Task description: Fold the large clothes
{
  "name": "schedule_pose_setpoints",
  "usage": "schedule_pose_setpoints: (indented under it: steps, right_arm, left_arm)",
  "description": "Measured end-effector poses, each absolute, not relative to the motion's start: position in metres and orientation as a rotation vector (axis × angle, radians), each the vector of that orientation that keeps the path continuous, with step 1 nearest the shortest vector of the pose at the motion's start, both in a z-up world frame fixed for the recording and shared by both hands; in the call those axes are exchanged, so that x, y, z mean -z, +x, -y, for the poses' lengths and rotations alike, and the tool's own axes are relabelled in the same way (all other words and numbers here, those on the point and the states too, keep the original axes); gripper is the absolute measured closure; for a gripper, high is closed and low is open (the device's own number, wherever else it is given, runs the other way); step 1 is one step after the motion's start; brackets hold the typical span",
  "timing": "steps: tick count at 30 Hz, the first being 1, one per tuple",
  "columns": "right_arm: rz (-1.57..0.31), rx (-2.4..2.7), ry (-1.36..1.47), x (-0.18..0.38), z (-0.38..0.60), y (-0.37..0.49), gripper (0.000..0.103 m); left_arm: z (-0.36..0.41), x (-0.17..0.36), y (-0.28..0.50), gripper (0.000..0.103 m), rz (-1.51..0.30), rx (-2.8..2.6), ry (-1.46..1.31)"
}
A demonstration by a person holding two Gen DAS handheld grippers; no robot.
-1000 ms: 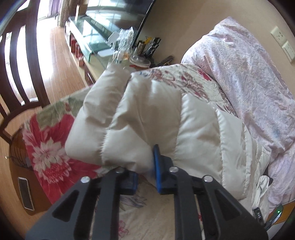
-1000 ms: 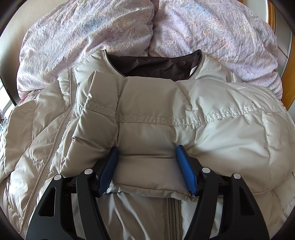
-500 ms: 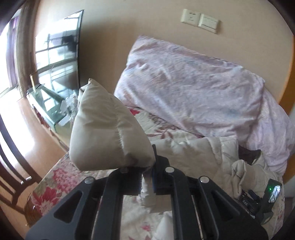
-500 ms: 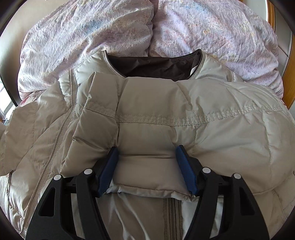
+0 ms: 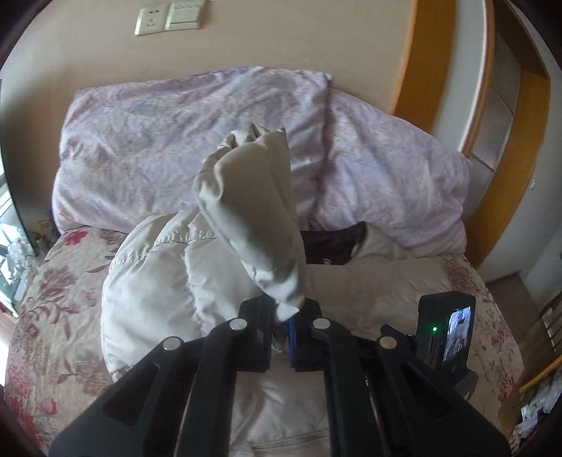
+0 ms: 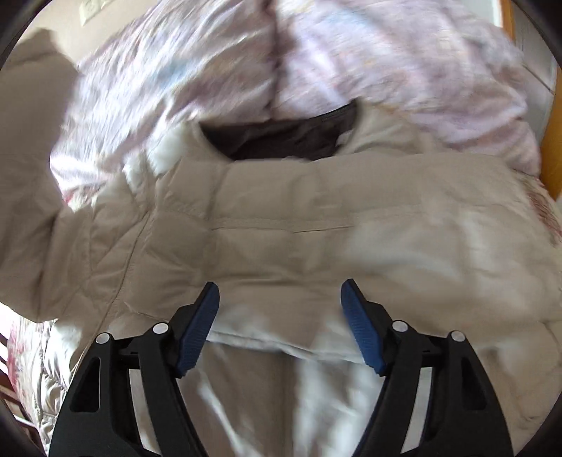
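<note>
So the coat point(image 5: 158, 291) is a puffy beige down one, lying on the bed point(image 5: 52, 316) with its collar end up toward the pillows point(image 5: 175, 133) at the head edge; the dark lining point(image 5: 330, 242) shows at the neck opening; zipper side faces up as far as I can tell from the right wrist view, though that picture is pretty blurred.

Left gripper point(image 5: 281, 327) is clamped tight on the cuff end of a sleeve point(image 5: 256, 211); the sleeve stands up off the coat and rises in front of the pillows, so it's lifted clear of the bed while the rest of the coat stays down; the shoulder it hangs from is on the left side of the bed in that view.

Right gripper point(image 6: 281, 316) has its jaws spread; they've just been opening wider; the folded sleeve panel lies flat across the chest between the blue pads point(image 6: 196, 334), but the pads aren't pressing on it, so nothing is actually held there.

Bed itself: floral red-and-cream cover, two pale lilac pillows side by side against a beige wall point(image 5: 281, 35); a socket and switch plate point(image 5: 168, 17) sit on the wall above the pillows; orange wood door frame point(image 5: 407, 70) off the right edge of the bed; wood floor past the far right corner.
</note>
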State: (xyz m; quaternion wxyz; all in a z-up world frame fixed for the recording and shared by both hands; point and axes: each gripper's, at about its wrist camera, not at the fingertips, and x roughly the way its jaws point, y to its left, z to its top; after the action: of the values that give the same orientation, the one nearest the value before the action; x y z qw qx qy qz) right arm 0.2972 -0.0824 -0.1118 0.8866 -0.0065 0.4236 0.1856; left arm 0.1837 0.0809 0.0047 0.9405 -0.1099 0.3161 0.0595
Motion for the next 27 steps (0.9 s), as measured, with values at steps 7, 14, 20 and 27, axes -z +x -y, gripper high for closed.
schedule_pose_setpoints:
  steps: [7,14,20,27]
  right_arm:
    - [-0.817,-0.157,0.091,0.094,0.179,0.293,0.029]
    - [-0.779,-0.068,0.182,0.081,0.235,0.292,0.030]
    - [-0.718,-0.339,0.198,0.053,0.200,0.281,0.047]
    - [-0.756,-0.535,-0.008,0.065,0.113,0.280,0.065]
  left_arm:
    - [0.006,0.040,0.229,0.095,-0.770,0.058,-0.166]
    - [0.036,0.055,0.223,0.030,-0.785,0.162,-0.110]
    - [-0.025,0.023,0.188,0.022,-0.700,0.025,-0.133]
    - [-0.099,0.042,0.143,0.021,-0.750,-0.181,-0.119]
